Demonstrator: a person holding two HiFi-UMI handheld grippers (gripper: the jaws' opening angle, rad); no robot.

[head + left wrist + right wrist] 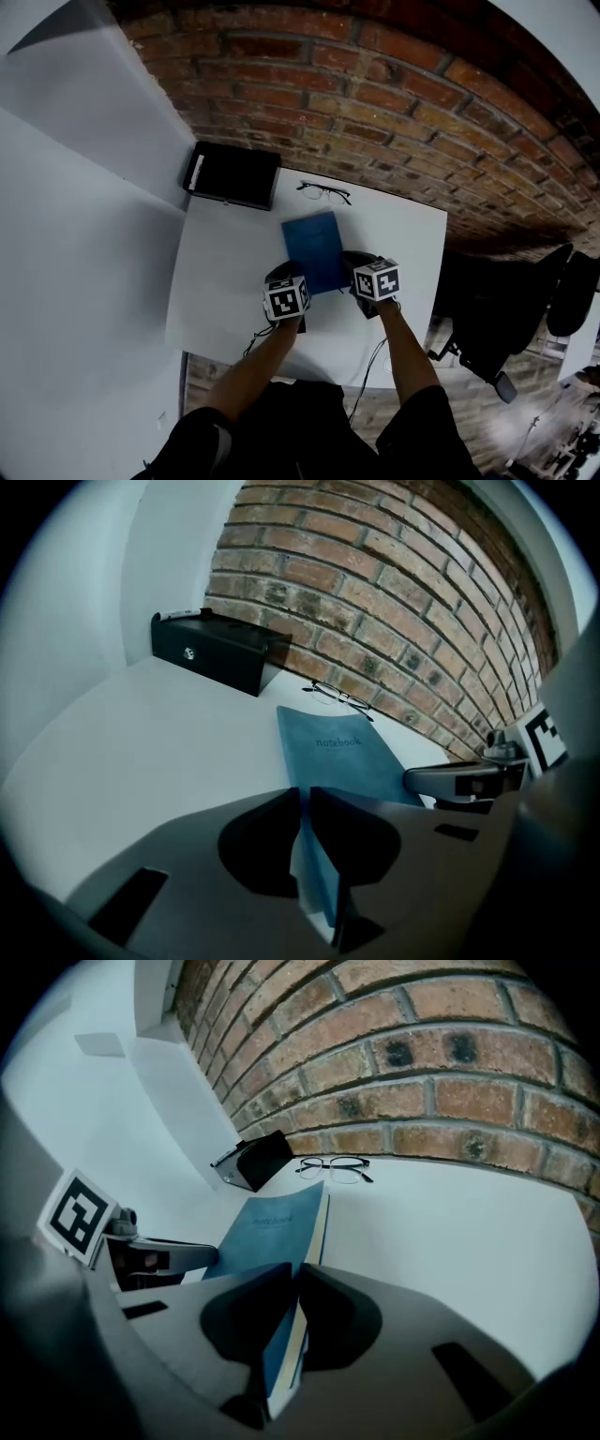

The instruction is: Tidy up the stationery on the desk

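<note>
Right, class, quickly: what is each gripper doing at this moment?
Left gripper: closed on the blue notebook, at its near edge.
Right gripper: closed on the blue notebook too.

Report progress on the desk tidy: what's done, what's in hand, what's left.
Done: nothing looks put away yet. In hand: the left gripper and right gripper are both shut on the near edge of the blue notebook at mid-desk. Left: placing the notebook, and the glasses, which lie loose by the brick wall, right of the black box.
</note>
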